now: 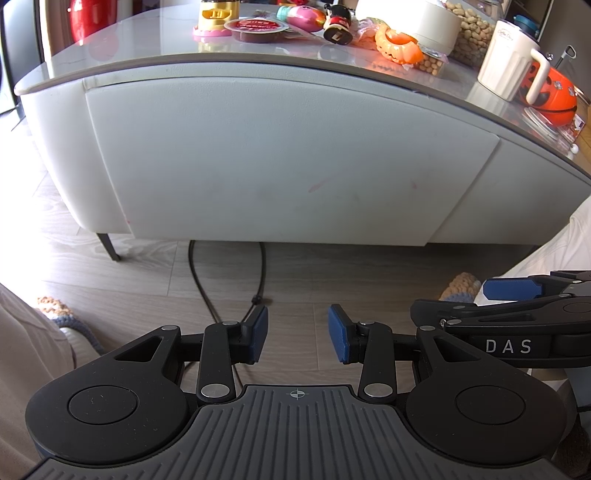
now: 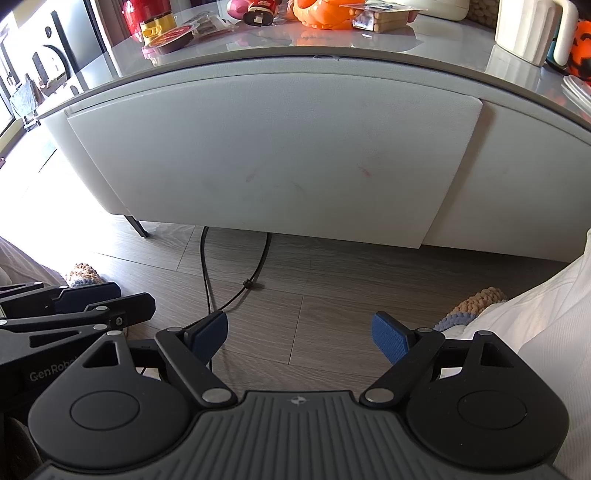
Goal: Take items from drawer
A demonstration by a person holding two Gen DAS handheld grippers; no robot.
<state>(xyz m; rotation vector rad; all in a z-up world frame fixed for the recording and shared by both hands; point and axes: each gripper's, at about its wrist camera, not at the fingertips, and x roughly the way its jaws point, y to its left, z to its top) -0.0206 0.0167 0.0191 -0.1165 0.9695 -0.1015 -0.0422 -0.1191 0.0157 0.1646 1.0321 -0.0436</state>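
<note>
**Both grippers empty in front of a closed drawer**

While the drawer front (image 1: 280,155) sits flush and shut in the side of the white coffee table (image 1: 55,110), both tools hang above the wooden floor (image 1: 147,273) with nothing between their pads. The left gripper (image 1: 297,334) has its blue pads moderately apart; the right gripper (image 2: 299,338) stands wider, its jaws spread well open. The two tools are side by side, each showing at the edge of the other's view. Below and ahead of them a black cable (image 1: 201,280) loops across the floor and runs under the table. A crocheted slipper (image 2: 469,306) peeps out beside pale trouser fabric at the right, and another (image 1: 55,310) at the left. The drawer's contents are hidden. On the glossy tabletop stand an orange pumpkin toy (image 1: 399,46), a cream jug (image 1: 511,59), a red-lidded tub (image 1: 256,29) and what may be a jar of nuts (image 1: 472,29), blurred by glare.
</note>
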